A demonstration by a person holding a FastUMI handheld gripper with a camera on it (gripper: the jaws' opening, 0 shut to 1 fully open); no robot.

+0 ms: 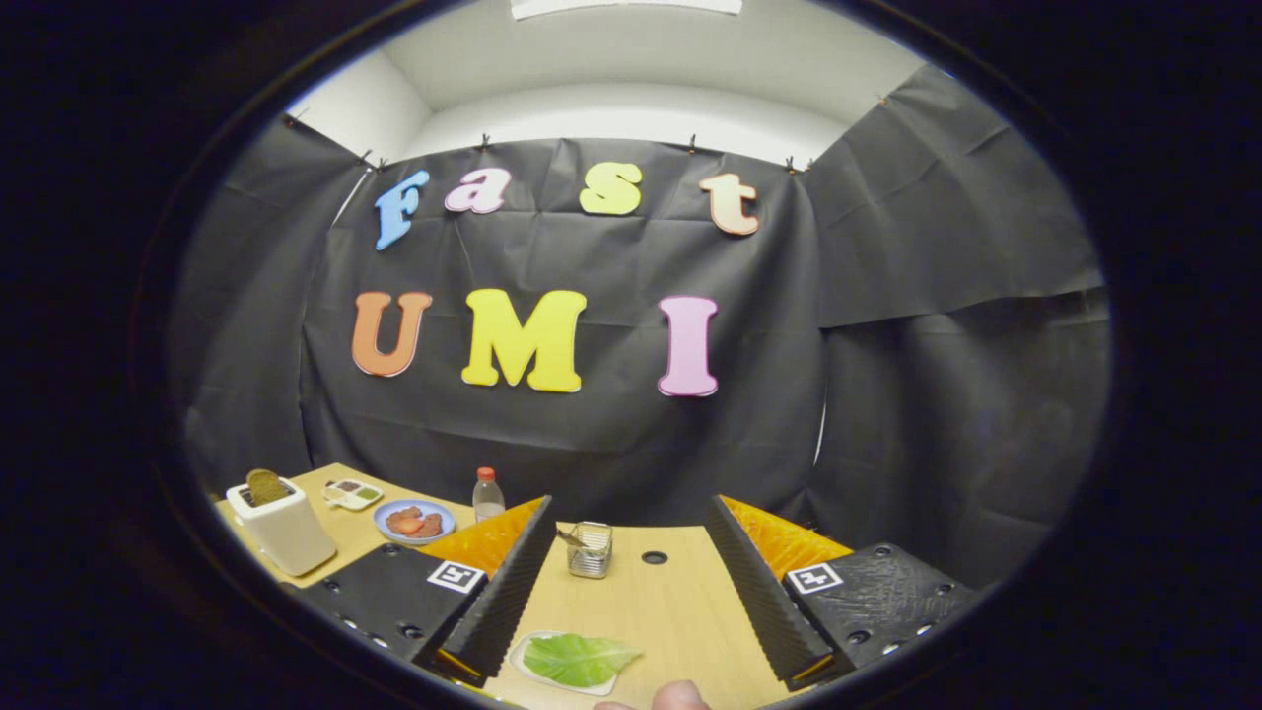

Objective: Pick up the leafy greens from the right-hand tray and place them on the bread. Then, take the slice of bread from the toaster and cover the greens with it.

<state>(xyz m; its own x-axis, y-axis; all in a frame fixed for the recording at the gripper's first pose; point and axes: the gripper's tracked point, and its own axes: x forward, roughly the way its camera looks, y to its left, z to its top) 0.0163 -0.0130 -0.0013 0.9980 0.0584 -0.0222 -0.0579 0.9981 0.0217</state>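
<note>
The gripper (631, 631) holds its two black ribbed fingers (498, 602) wide apart with nothing between them but bare table, and the flat green leafy greens (577, 659) lie just ahead of and between the fingertips, nearer the left one, resting on a small white tray (525, 663) on the light wooden table (670, 602). The leaf looks thin, soft and very light, so I judge it will flop and fold when lifted and could slip from ribbed pads unless pinched firmly; the thicker pale rib running through it, or one raised edge where it overhangs the tray, seems the best place to take hold, since pressing down flat risks scraping the tray instead. A fingertip of a person (678, 696) shows at the near table edge, just beside the tray. Beyond the fingers stands a small wire mesh basket (590, 550), and farther left a clear plastic bottle with a red cap (488, 495), a blue plate of reddish food (414, 521), a small white dish with compartments (353, 493), and a white toaster (286, 528) with a brown slice of bread (264, 486) standing up out of its slot. None of these is close to the leaf, so the approach looks open.
</note>
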